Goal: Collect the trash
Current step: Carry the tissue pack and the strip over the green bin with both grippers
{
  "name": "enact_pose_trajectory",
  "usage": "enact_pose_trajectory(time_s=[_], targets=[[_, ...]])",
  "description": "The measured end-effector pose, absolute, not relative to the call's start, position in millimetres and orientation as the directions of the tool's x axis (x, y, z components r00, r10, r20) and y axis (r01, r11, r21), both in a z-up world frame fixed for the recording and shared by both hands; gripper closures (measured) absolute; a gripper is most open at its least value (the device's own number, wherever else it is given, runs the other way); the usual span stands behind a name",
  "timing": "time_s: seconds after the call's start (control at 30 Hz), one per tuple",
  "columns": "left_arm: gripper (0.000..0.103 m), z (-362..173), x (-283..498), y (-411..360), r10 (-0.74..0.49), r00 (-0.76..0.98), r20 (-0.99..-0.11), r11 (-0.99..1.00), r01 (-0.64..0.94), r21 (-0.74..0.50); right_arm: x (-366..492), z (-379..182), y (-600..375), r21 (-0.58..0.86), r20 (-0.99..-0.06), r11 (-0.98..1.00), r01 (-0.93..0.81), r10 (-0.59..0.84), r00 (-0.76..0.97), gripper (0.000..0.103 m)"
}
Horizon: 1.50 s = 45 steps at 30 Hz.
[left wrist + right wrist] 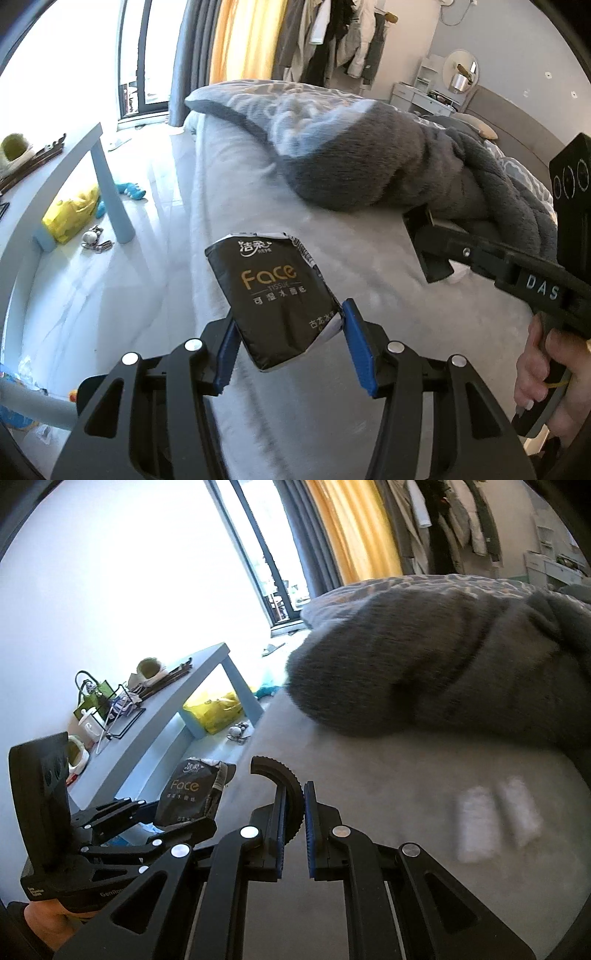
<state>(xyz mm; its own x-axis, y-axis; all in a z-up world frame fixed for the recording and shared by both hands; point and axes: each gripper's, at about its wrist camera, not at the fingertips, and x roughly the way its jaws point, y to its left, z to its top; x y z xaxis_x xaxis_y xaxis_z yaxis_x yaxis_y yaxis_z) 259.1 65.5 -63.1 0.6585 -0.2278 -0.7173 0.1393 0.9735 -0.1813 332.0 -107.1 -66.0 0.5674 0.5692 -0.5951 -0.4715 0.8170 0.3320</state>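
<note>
With the left gripper (288, 343) clamped on the black tissue pack (275, 299) above the bed's (369, 314) edge, keep that squeeze firm while the right gripper (294, 830), fingers nearly together and empty, opens toward the two white scraps (495, 819) mid-bed.

a grey blanket (369, 155) lies heaped on the bed (258, 206) toward one o'clock. at nine o'clock a blue table (173, 716) stands over a yellow bag (72, 214). orange curtains (354, 528) hang at twelve o'clock beside hung coats (332, 37).
</note>
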Motion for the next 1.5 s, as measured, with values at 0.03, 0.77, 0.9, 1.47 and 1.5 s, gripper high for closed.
enact_pose_trajectory(time_s=[0.03, 0.77, 0.9, 1.47, 1.5], targets=[[0.047, -63, 258, 69, -0.225, 0.659, -0.718, 0.974, 0.137, -0.18, 331, -65, -102, 0.331, -0.593, 0.814, -0.478, 0.573, 0.566, 0.094], [0.047, -108, 228, 188, -0.131, 0.583, -0.802, 0.984, -0.023, -0.178, 317, -64, 31, 0.324, -0.595, 0.71, -0.625, 0.667, 0.448, 0.094], [0.047, -127, 224, 205, -0.132, 0.536, -0.834, 0.981, -0.052, -0.189, 314, -68, 51, 0.333, -0.604, 0.696, -0.637, 0.676, 0.422, 0.094], [0.047, -225, 193, 257, -0.159, 0.293, -0.943, 0.968, -0.143, -0.208, 291, -87, 139, 0.386, -0.635, 0.621, -0.682, 0.715, 0.293, 0.094], [0.047, -228, 192, 258, -0.163, 0.284, -0.945, 0.967, -0.144, -0.21, 290, -88, 143, 0.387, -0.637, 0.62, -0.682, 0.715, 0.288, 0.094]])
